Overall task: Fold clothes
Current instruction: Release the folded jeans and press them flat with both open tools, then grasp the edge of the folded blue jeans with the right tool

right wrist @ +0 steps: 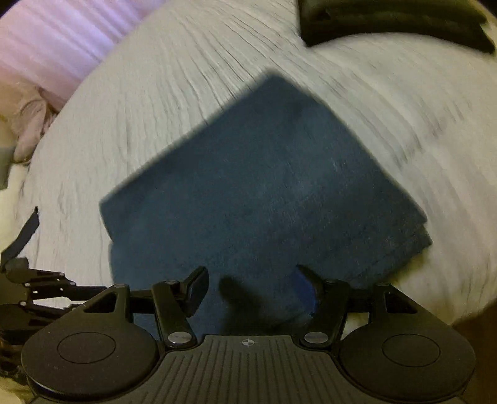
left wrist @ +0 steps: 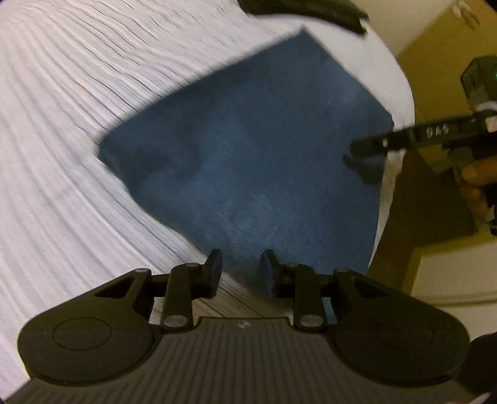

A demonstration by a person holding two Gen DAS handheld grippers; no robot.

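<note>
A folded blue cloth [left wrist: 248,161] is seen lying flat on a pale ribbed bedcover [left wrist: 62,155], close to the cover's rounded edge, with stacked layers showing along one side in the right wrist view [right wrist: 267,192]. The left gripper [left wrist: 240,267] is held pointing steeply down over the cloth's near corner; its fingers [left wrist: 214,264] are kept a narrow gap apart, and nothing is seen pinched between them, though the cloth fills the background of the gap. The right gripper [right wrist: 253,279] is likewise held above the near edge of the cloth, its jaws spread wide, with no fabric caught by either finger [right wrist: 197,286]; a dark shadow is cast on the cloth between them. In the left wrist view the right gripper's black finger [left wrist: 388,143] is seen reaching in from the side over the cloth's far corner, carried by a hand [left wrist: 475,177]; whether its tip touches the fabric cannot be told because of blur. A dark folded garment [right wrist: 394,21] is placed on the bedcover well apart from the blue cloth. Pink fabric [right wrist: 46,46] is visible beyond the bedcover, and a tan wall [left wrist: 435,62] is seen past the bed's edge.
</note>
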